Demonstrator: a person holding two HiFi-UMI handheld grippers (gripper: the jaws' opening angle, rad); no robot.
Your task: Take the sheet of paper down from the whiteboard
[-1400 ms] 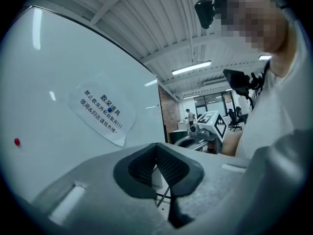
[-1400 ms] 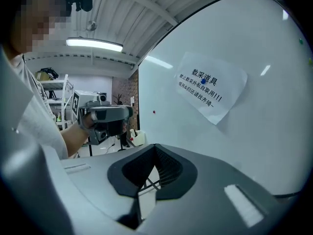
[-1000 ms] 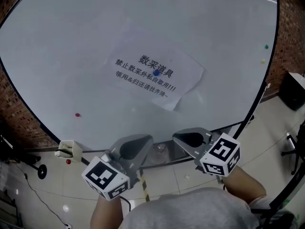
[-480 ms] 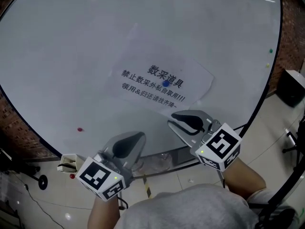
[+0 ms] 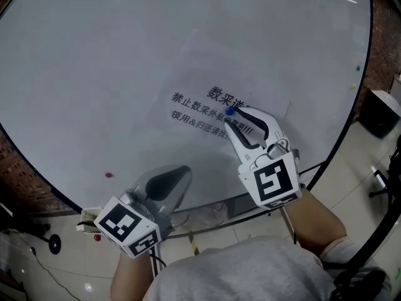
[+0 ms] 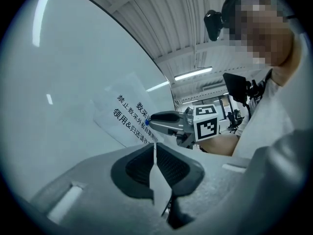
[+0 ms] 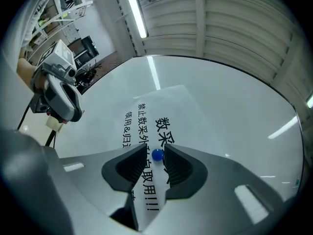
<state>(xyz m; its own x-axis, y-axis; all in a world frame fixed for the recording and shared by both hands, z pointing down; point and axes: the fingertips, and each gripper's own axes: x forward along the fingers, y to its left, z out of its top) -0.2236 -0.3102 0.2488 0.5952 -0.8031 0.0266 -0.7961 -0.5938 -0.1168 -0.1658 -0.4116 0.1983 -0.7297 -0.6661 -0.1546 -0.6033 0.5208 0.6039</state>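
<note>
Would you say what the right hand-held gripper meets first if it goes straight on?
Probably the blue magnet on the sheet of paper; the right hand-held gripper's jaws have just been opening before it, depth unclear.

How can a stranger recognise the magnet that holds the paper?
On the large whiteboard hangs one printed sheet of paper. The magnet sits among its printed lines. It alone is blue; the red dot, green dot and yellow dot lie on bare board.

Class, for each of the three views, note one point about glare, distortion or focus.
Head view: bright glare patches dot the whiteboard, whose edge bows into a curve. Left gripper view: dark vignetted corners. Right gripper view: a light streak reflects above the sheet of paper, whose print is sharp.
</note>
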